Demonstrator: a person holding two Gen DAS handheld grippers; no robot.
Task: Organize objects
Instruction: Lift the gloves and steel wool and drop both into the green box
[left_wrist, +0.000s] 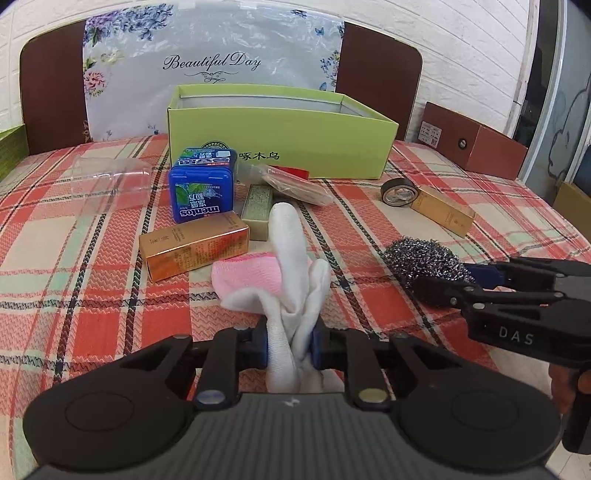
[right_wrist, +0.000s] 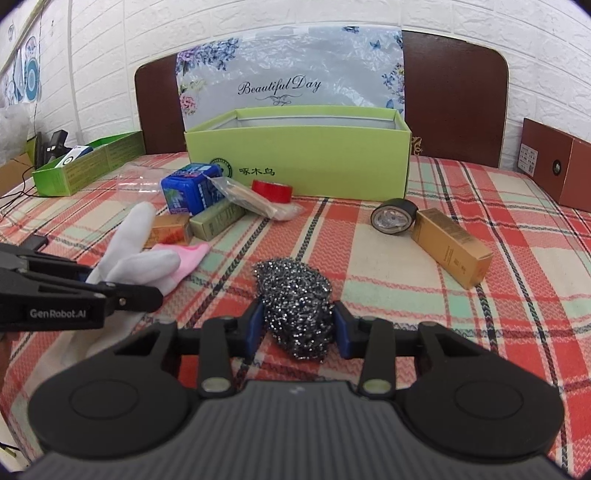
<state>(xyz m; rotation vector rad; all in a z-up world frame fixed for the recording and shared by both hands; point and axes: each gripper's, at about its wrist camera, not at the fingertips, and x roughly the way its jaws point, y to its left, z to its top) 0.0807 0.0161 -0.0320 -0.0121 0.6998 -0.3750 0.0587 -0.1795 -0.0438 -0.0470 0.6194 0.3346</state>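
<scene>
Left tool (left_wrist: 290, 345): clamped on the white glove (left_wrist: 291, 266), "GenRobot.AI" on its side.
Right tool (right_wrist: 298, 326): squeezed the steel-wool scourer (right_wrist: 295, 295), at 6 o'clock of the green box (right_wrist: 295, 162).
Blue tin (left_wrist: 201, 194): read "mentos", at 11 o'clock of the glove.

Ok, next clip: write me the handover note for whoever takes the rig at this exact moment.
Left gripper: shut on the white glove, which still touches the cloth.
Right gripper: shut on the steel scourer, low over the cloth.
Green box stands open at the back; no contents visible from here.
Done: both grasps made, nothing visibly boxed yet.
Left on the table: pink cloth, mint tins, gold cartons, green carton, black tape, red tape, plastic packet, clear bottle.
</scene>
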